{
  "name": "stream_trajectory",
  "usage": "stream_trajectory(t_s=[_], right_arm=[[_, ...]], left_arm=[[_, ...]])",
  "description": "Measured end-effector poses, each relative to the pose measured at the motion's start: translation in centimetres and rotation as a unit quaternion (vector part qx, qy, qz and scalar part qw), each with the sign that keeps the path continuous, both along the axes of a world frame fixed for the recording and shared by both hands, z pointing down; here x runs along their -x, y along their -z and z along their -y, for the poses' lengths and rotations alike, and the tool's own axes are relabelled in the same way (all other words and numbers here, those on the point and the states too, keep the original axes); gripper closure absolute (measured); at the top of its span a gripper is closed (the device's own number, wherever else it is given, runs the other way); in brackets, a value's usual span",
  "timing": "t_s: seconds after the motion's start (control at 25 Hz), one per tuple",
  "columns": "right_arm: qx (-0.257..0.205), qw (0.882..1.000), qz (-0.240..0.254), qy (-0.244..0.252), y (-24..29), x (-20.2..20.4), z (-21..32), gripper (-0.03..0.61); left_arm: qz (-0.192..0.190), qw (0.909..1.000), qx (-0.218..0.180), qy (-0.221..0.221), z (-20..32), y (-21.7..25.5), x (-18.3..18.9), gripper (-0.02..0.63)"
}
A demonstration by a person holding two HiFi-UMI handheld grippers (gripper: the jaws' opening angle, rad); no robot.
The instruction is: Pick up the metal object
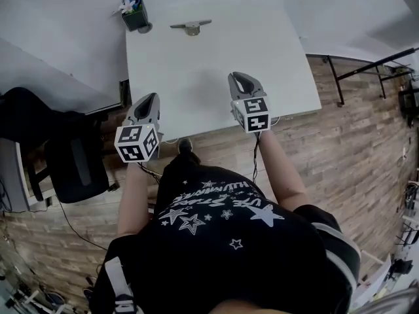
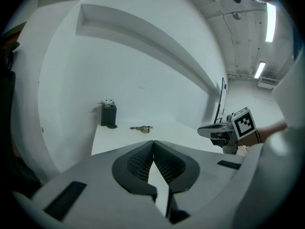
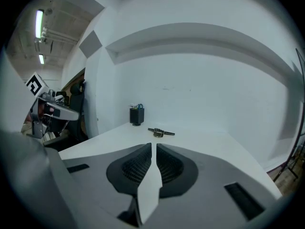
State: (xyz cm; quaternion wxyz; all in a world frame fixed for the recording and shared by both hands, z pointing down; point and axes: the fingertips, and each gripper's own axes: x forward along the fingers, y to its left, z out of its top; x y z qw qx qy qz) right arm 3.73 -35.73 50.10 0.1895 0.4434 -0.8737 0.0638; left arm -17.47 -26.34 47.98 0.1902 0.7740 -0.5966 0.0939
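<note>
The metal object (image 1: 190, 26) is a small grey bar-shaped piece with a round middle. It lies near the far edge of the white table (image 1: 196, 84), and both gripper views show it ahead (image 2: 141, 128) (image 3: 161, 132). My left gripper (image 1: 152, 97) hovers at the table's near left corner. Its jaws (image 2: 153, 141) are shut with nothing between them. My right gripper (image 1: 239, 76) is over the table's near part, with the object well ahead of it. Its jaws (image 3: 154, 144) are shut and empty too.
A dark pen holder (image 1: 135, 15) with items in it stands at the table's far left corner, left of the metal object. A black chair (image 1: 72, 162) sits left of the person. A dark metal frame (image 1: 366, 67) stands on the wooden floor at the right.
</note>
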Motion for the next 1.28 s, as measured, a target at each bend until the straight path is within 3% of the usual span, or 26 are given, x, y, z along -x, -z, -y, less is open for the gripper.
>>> stream_trajectory(t_s=[0.4, 0.44, 0.52, 0.6, 0.92, 1.28], right_arm=[[0.002, 0.998, -0.069, 0.014, -0.6, 5.0, 7.0, 0.522], [0.0, 0.997, -0.076, 0.018, -0.7, 5.5, 7.6, 0.511], [-0.004, 0.995, -0.091, 0.025, -0.8, 6.5, 8.9, 0.426], [-0.017, 0.993, -0.117, 0.028, -0.7, 7.2, 10.4, 0.409], [-0.091, 0.959, -0.265, 0.047, -2.0, 10.6, 17.3, 0.383], [-0.109, 0.928, -0.348, 0.082, -5.8, 14.1, 22.9, 0.385]], left_arm=[[-0.002, 0.9998, -0.002, -0.02, 7.7, 0.5, 4.1, 0.595], [-0.003, 0.9998, -0.002, -0.019, 8.2, 0.5, 4.6, 0.595], [-0.004, 0.9998, -0.002, -0.018, 9.1, 0.5, 5.6, 0.595], [-0.004, 0.9998, -0.002, -0.017, 10.1, 0.5, 6.4, 0.595], [0.001, 0.9999, 0.005, -0.01, 14.2, -0.4, 10.1, 0.595], [-0.003, 0.9998, 0.018, 0.003, 17.2, -2.0, 12.5, 0.595]])
